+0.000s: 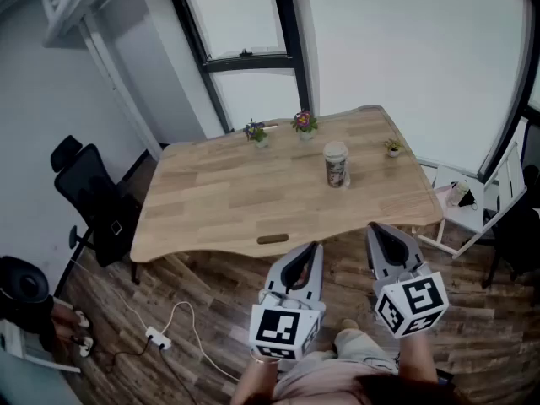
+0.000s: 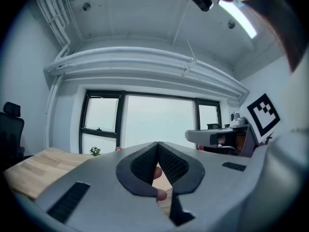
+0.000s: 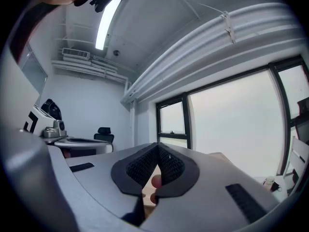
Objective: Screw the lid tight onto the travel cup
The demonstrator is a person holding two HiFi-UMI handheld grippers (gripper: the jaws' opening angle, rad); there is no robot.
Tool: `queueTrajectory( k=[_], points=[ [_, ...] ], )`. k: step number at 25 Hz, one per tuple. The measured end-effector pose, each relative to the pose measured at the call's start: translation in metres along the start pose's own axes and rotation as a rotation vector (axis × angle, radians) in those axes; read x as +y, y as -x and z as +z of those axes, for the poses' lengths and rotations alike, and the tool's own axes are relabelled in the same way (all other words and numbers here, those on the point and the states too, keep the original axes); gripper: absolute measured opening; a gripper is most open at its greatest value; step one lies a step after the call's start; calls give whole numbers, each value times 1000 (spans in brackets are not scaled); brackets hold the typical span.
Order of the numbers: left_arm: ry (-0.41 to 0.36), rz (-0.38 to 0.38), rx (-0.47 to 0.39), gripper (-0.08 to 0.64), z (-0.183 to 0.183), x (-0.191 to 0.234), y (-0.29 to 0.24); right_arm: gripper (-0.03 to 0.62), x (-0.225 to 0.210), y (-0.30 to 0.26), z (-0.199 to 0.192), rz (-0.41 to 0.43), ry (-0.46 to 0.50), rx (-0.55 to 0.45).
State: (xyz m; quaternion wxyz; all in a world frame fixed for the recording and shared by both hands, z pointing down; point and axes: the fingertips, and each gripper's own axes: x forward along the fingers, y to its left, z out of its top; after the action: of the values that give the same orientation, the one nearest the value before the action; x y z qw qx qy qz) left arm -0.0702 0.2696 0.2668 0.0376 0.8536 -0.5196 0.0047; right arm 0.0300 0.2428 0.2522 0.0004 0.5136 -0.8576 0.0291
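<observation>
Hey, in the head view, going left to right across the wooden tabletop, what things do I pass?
blue-flowered pot plant → pink-flowered pot plant → travel cup → small green pot plant

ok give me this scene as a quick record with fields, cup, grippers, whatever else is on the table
table: light wood
travel cup: upright on the table, lid on top, untouched
small plant pots: three, along the far edge
left gripper: jaws shut, empty, well short of the cup
right gripper: jaws shut, empty, well short of the cup
</observation>
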Motion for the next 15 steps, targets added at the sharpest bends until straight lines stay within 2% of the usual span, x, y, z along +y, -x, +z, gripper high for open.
queueTrajectory(
  k=[8, 15],
  points=[
    [-11, -12, 6, 2, 0, 5, -27, -2, -11, -16, -6, 2, 41, 31],
    [-28, -26, 17, 2, -6, 9, -70, -2, -31, -43, -17, 49, 16, 57]
  ],
)
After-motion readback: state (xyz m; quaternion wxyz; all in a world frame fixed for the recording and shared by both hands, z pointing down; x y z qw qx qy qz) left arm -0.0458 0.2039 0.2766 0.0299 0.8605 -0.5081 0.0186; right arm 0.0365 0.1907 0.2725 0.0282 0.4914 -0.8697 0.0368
